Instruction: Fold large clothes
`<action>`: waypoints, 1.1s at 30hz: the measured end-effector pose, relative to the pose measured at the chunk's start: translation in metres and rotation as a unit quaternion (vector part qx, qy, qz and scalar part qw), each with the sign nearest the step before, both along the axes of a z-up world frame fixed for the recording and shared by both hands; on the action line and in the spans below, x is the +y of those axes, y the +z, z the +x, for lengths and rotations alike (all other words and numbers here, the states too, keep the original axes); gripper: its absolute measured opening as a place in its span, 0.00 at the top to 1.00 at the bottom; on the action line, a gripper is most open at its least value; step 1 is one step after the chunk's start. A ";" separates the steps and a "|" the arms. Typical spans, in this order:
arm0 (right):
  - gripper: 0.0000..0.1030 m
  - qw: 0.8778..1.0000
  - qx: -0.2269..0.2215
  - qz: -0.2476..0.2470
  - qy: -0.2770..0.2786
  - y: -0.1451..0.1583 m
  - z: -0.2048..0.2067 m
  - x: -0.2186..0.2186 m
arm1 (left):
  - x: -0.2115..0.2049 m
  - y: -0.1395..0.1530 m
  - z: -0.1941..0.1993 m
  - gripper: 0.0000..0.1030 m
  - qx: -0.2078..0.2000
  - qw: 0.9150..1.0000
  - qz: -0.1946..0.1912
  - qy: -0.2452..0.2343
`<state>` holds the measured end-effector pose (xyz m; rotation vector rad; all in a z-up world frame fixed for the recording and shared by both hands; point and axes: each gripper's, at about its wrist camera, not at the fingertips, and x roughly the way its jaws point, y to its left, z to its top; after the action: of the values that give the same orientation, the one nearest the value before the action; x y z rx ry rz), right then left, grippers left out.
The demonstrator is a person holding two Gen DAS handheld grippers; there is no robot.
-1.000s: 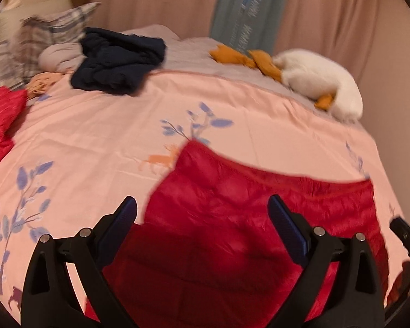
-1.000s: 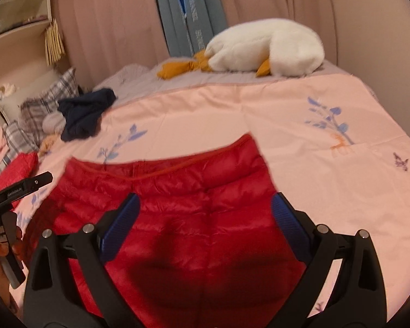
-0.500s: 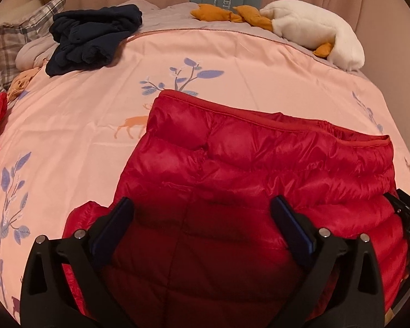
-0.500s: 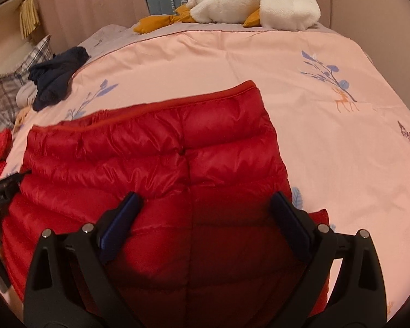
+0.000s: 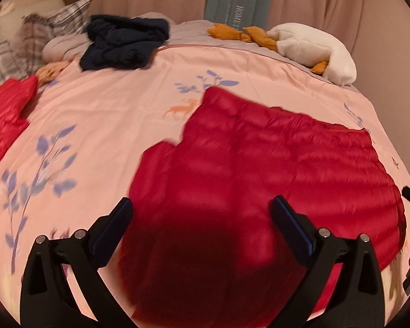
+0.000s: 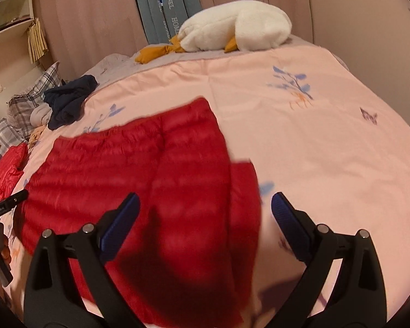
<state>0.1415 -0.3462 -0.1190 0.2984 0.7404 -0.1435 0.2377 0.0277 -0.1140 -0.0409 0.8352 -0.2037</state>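
My left gripper (image 5: 201,220) is spread wide and holds nothing; my right gripper (image 6: 205,217) is likewise spread and empty. Both hover above the red quilted garment (image 5: 259,169), which lies flat on the pink bedspread (image 5: 109,114), filling the lower centre of each frame. In the right wrist view a narrower red layer (image 6: 244,191) protrudes at the garment's right edge. Judgement: the garment is laid out and a fold is due. The next move calls for lowering both grippers to an edge, pinching all layers, and carrying it across evenly.
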 end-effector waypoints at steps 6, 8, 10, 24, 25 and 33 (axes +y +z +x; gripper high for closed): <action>0.39 0.999 0.026 0.015 0.023 -0.021 -0.013 0.016 | 0.018 -0.012 -0.013 0.01 0.027 0.999 -0.034 -0.008; 0.55 0.999 0.027 -0.001 0.030 -0.021 -0.015 0.026 | 0.017 -0.015 -0.018 0.02 0.032 0.999 -0.039 -0.019; 0.80 0.999 0.027 -0.017 0.037 -0.019 -0.017 0.034 | 0.013 -0.018 -0.023 0.05 0.037 0.998 -0.034 -0.026; 0.62 1.000 0.007 -0.012 0.017 -0.006 -0.050 0.031 | 0.010 -0.006 -0.059 0.05 -0.007 1.000 0.008 -0.026; 0.55 1.000 -0.024 -0.013 0.013 0.006 -0.054 0.033 | 0.010 0.001 -0.060 0.05 -0.021 0.999 0.008 -0.025; 0.41 0.997 -0.014 -0.032 0.073 0.005 -0.030 0.088 | -0.028 0.002 -0.053 0.05 -0.029 0.998 0.014 -0.054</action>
<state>0.1113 -0.2580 -0.1142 0.1839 0.7259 -0.0251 0.1843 -0.0003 -0.1117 0.0365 0.7821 -0.2938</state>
